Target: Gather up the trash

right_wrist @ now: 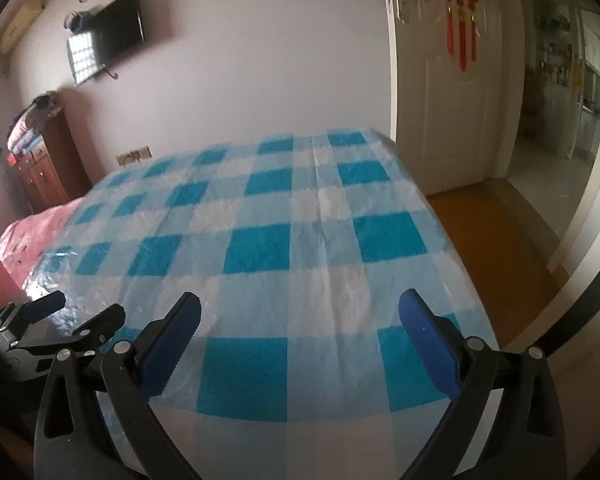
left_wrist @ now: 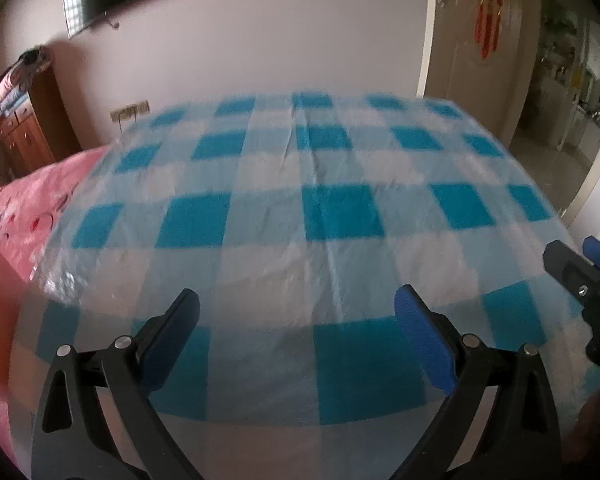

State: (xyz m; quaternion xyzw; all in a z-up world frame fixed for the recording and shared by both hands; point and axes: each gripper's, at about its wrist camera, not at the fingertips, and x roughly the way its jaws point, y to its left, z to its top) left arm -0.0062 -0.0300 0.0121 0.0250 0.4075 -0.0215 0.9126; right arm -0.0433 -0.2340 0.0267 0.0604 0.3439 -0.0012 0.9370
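Both grippers, left gripper (left_wrist: 296, 336) and right gripper (right_wrist: 298, 336), hang with jaws spread and empty over the blue-and-white checked plastic sheet (left_wrist: 300, 216). No trash shows, perhaps lost to blur; likely searching, so scan beyond the sheet next.

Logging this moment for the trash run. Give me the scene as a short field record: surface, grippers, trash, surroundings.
surface: table under a blue-and-white checked plastic cover, creased
trash: none visible on the cover in either view
left gripper: open, empty, over the near edge
right gripper: open, empty, over the near edge
beside table: pink bedspread, on the left
back wall: wall-mounted TV
right side: white door with red hanging ornament
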